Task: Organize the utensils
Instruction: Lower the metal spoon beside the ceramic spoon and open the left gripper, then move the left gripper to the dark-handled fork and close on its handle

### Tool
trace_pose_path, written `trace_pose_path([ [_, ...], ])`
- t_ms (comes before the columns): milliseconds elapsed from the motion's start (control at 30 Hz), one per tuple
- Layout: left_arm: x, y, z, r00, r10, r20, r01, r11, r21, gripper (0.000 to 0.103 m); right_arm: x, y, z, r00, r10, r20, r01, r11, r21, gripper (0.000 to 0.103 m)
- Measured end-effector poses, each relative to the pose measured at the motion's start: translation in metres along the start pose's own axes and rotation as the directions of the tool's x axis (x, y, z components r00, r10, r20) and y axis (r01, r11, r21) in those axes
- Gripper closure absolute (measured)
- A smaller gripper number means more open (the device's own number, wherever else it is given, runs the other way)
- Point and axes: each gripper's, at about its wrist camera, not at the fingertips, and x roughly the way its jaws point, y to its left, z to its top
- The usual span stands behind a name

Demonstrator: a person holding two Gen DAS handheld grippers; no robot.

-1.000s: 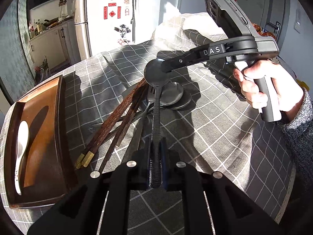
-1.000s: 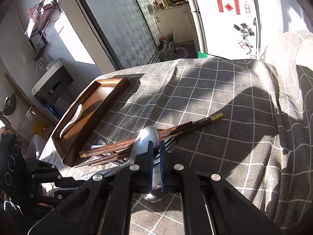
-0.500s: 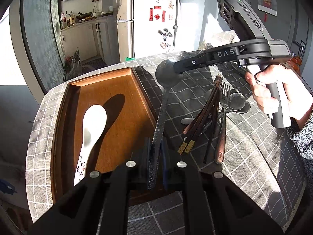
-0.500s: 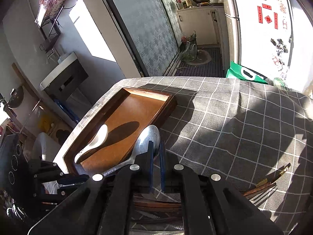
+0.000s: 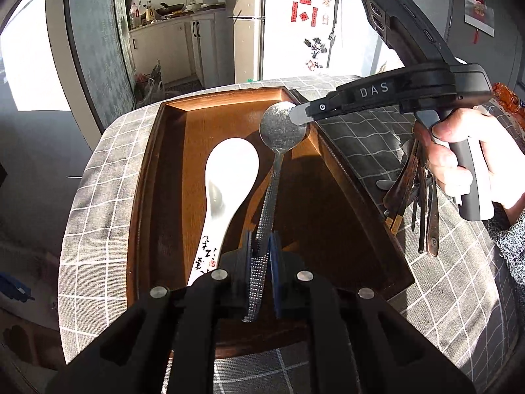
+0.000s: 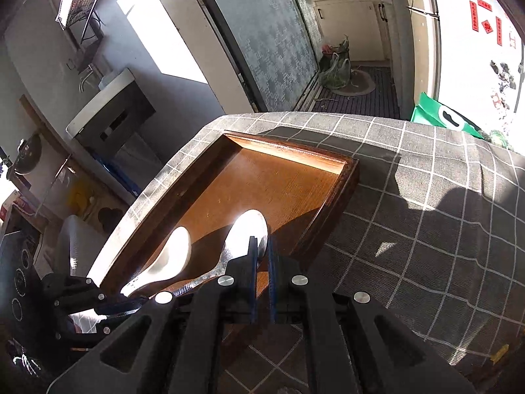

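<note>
A metal spoon point(image 5: 274, 170) with a textured handle is held at both ends over the wooden tray point(image 5: 157, 177). My left gripper point(image 5: 259, 249) is shut on its handle. My right gripper point(image 6: 261, 252) is shut on the edge of its bowl point(image 6: 246, 233); it shows from the side in the left wrist view point(image 5: 300, 116). A white ceramic spoon point(image 5: 226, 190) lies in the tray just left of the metal spoon, also in the right wrist view point(image 6: 167, 256). The tray point(image 6: 341, 190) sits on the grey checked tablecloth point(image 6: 426, 229).
A pile of wooden chopsticks and metal utensils point(image 5: 413, 193) lies on the cloth right of the tray, partly behind the right hand. A fridge point(image 5: 295, 23) and kitchen cabinets point(image 5: 170, 46) stand beyond the table's far edge.
Both grippers carried the metal spoon leftward from above the utensil pile to over the tray, now beside the white spoon. Both stayed shut on it.
</note>
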Motion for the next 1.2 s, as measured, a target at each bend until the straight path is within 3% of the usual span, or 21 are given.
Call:
trace_pose_path([
  [200,-0.001,0.011,-0.002,1.0,0.019,0.004,-0.019,1.0,-0.024,0.09,0.011,0.01,-0.004,1.0,-0.026,-0.013,0.025,0.999,-0.02,0.094],
  [267,-0.002,0.011,-0.003,0.999,0.032,0.001,-0.032,0.999,-0.015,0.088,0.005,0.013,-0.006,1.0,-0.03,0.0,0.03,0.999,-0.022,0.086],
  [333,-0.004,0.01,-0.002,0.999,0.045,0.003,-0.045,0.999,-0.017,0.072,-0.006,0.013,-0.007,1.0,-0.001,0.026,0.001,1.0,-0.006,0.058],
  [400,-0.01,0.008,-0.003,0.998,0.052,0.021,-0.051,0.998,-0.021,0.047,-0.023,0.013,-0.009,0.998,-0.002,0.056,0.002,1.0,0.003,0.04],
  [433,-0.015,0.006,-0.005,0.998,0.05,0.032,-0.05,0.999,-0.018,0.044,-0.033,0.011,-0.011,0.997,-0.007,0.072,0.007,1.0,0.004,0.036],
  [500,-0.026,-0.003,-0.005,0.998,0.036,0.056,-0.035,0.999,-0.006,0.03,-0.054,0.006,-0.013,0.996,-0.004,0.091,0.004,1.0,0.005,0.036],
  [533,-0.03,-0.009,-0.005,0.998,0.023,0.066,-0.024,1.0,0.003,0.029,-0.066,0.001,-0.015,0.994,-0.016,0.105,0.015,1.0,0.01,0.036],
  [667,-0.038,-0.045,-0.004,0.995,-0.036,0.091,0.031,0.998,0.055,0.028,-0.113,-0.023,-0.029,0.988,-0.068,0.137,0.063,0.997,0.037,0.036],
  [833,-0.028,-0.101,-0.006,0.99,-0.127,0.068,0.117,0.984,0.135,0.028,-0.163,-0.058,-0.06,0.977,-0.147,0.155,0.133,0.986,0.098,0.036],
  [967,-0.014,-0.139,-0.009,0.987,-0.156,0.039,0.146,0.97,0.196,0.028,-0.18,-0.082,-0.089,0.975,-0.177,0.136,0.156,0.976,0.153,0.036],
  [1100,-0.006,-0.16,-0.01,0.98,-0.198,0.02,0.19,0.961,0.199,0.028,-0.179,-0.098,-0.11,0.978,-0.179,0.109,0.157,0.97,0.186,0.036],
  [1200,-0.002,-0.168,-0.007,0.975,-0.223,0.01,0.218,0.958,0.188,0.028,-0.175,-0.107,-0.118,0.983,-0.15,0.103,0.126,0.969,0.211,0.047],
])
